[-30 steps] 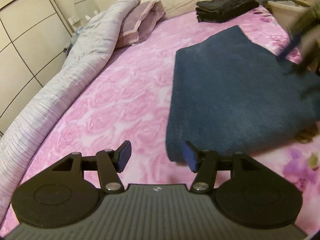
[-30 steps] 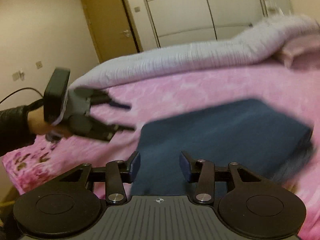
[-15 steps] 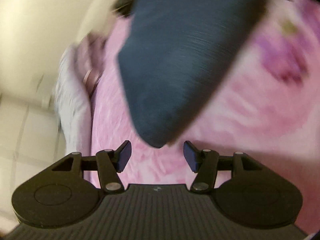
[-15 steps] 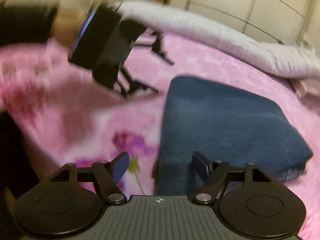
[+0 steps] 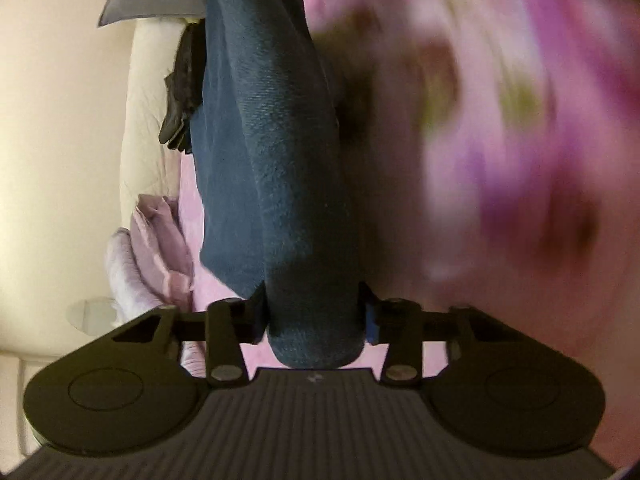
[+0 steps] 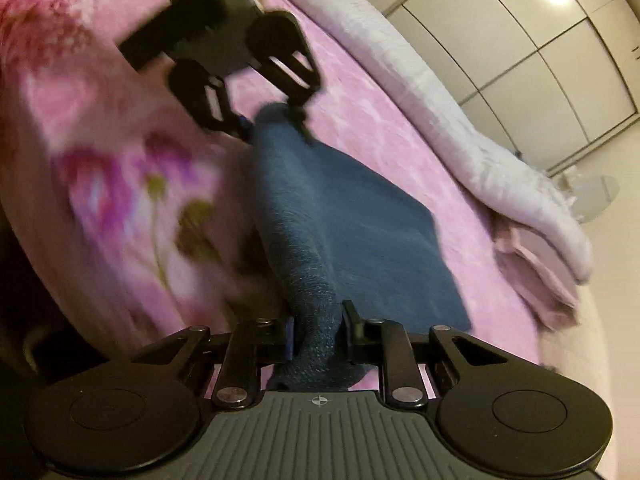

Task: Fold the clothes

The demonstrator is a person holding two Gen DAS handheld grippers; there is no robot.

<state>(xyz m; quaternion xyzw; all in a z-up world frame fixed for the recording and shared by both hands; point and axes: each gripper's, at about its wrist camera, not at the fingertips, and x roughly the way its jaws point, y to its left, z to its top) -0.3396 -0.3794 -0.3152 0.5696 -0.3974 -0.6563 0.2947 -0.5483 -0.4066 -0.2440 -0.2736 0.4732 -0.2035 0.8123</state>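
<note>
Folding looks midway: the blue garment point(image 6: 360, 216) lies partly doubled on the pink bed point(image 6: 360, 120), its near edge bunched and pinched by left gripper point(image 5: 314, 320) and right gripper point(image 6: 318, 336), both closed on it; further folds likely remain.

Both wrist views face each other (close) along the blue cloth point(image 5: 280, 160).

Bed under my cameras: pink floral blanket point(image 6: 360, 128) covers it. Dark blue garment point(image 6: 360, 216) lies on blanket, one edge lifted. Rolled lilac-grey quilt point(image 6: 460, 128) runs along far side; pink pillow point(image 6: 532, 276) just beside its end. Black folded clothes point(image 5: 182, 92) by cream headboard cushion point(image 5: 146, 120).
</note>
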